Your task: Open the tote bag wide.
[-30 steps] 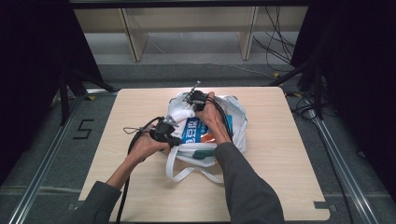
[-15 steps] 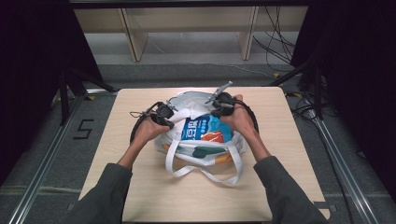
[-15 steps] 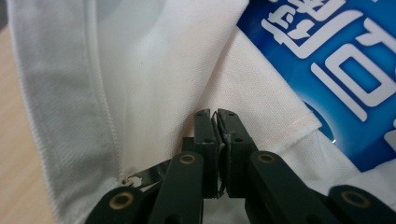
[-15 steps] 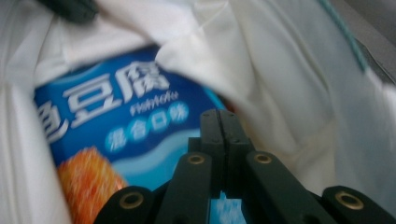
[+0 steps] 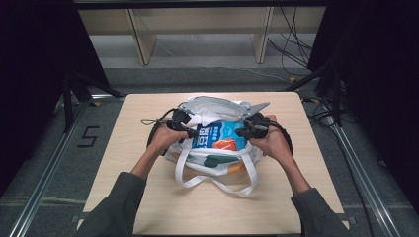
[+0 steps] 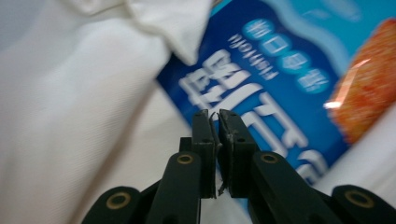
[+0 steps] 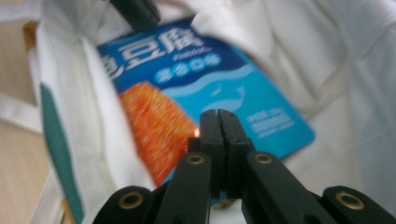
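A white tote bag [image 5: 212, 105] lies on the wooden table [image 5: 148, 197] with its mouth spread. Inside it lies a blue snack packet [image 5: 217, 137] with an orange picture. My left gripper [image 5: 190, 131] is at the bag's left rim, pointing right. Its jaws have just eased apart to a hairline slit with nothing between them, and they hover over the packet [image 6: 261, 88] and the white cloth [image 6: 70, 116]. My right gripper [image 5: 240, 132] is at the right rim, pointing left, shut and empty above the packet [image 7: 224, 79].
The bag's two white handles [image 5: 217, 178] loop toward the near table edge. A green stripe runs along the bag's side [image 7: 56, 140]. Black cables [image 5: 153, 131] trail from both grippers. Wooden shelf legs [image 5: 141, 39] stand beyond the table.
My right hand has swung from the bag's top middle to its right side and come nearer. The left hand has shifted slightly toward the far side. More of the blue packet shows.
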Available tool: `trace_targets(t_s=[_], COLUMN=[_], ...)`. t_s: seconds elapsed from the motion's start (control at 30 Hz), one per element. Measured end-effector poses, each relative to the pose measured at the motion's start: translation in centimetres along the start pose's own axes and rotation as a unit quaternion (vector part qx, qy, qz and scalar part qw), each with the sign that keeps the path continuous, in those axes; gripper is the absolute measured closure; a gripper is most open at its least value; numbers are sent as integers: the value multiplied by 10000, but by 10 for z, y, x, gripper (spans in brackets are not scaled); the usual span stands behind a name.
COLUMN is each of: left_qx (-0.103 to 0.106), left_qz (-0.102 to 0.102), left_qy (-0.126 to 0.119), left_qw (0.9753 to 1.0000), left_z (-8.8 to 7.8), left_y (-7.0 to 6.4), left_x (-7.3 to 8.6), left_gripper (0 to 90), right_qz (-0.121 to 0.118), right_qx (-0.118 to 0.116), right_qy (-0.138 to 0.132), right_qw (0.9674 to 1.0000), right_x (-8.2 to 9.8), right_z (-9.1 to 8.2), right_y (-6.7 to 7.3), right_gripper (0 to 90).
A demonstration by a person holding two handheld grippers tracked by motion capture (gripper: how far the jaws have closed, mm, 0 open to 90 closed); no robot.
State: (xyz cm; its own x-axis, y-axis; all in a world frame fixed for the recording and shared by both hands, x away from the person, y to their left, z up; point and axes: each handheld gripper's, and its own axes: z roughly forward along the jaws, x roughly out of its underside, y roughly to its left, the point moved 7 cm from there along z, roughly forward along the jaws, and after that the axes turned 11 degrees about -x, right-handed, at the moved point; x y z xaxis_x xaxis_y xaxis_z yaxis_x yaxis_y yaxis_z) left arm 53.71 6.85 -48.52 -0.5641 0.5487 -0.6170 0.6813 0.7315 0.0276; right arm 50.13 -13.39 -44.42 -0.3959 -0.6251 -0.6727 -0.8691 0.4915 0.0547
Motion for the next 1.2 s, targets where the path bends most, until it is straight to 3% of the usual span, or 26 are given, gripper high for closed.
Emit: trace_targets(t_s=[0.03,0.07,0.1,0.13,0.2,0.27,0.33,0.37,0.43,0.53,0.6,0.63,0.7,0.77,0.87,1.0,1.03,1.2], left_qx=[-16,-104,-93,-46,-353,-583,-842,-901,-986,-1084,-1186,-1186,-1164,-964,-1201,-766,-719,-542], left_qz=[142,144,132,63,124,190,327,424,323,334,210,175,328,360,599,368,284,123], left_qy=[46,81,148,166,310,434,583,680,625,616,518,530,508,312,119,-238,-320,-495], left_qw=[9999,9998,9998,9998,9988,9972,9942,9927,9926,9916,9914,9914,9914,9942,9909,9961,9965,9972], left_z=[1,4,6,7,10,12,13,12,12,10,9,8,3,-8,-21,-36,-38,-49], left_y=[-2,-3,-1,1,8,11,15,18,24,28,30,30,22,12,7,0,-1,0], left_x=[1,1,3,3,5,8,10,12,12,13,13,13,12,9,6,3,3,11], left_gripper=[834,831,835,838,865,886,888,890,892,893,893,893,866,814,805,763,758,707], right_qz=[-54,-27,-103,-35,-124,42,41,-72,-46,-117,-132,-196,-135,-124,-63,-86,-79,-80], right_qx=[5,7,57,22,-11,-74,-19,14,-63,-158,-173,-145,-122,-128,-10,30,113,84], right_qy=[76,123,200,319,366,507,611,730,818,982,1047,1040,1017,853,581,279,193,-88], right_qw=[10000,9999,9997,9995,9993,9987,9981,9973,9966,9950,9943,9943,9946,9962,9983,9996,9997,9999], right_x=[5,9,15,21,31,41,48,51,55,58,58,57,56,53,45,34,32,29], right_z=[0,0,1,1,3,4,6,6,7,10,11,12,10,4,-4,-13,-15,-23], right_y=[3,5,6,8,12,16,14,12,14,18,20,20,21,20,20,19,18,20], right_gripper=[900,900,900,900,900,900,900,900,900,900,900,900,900,900,900,900,899,876])
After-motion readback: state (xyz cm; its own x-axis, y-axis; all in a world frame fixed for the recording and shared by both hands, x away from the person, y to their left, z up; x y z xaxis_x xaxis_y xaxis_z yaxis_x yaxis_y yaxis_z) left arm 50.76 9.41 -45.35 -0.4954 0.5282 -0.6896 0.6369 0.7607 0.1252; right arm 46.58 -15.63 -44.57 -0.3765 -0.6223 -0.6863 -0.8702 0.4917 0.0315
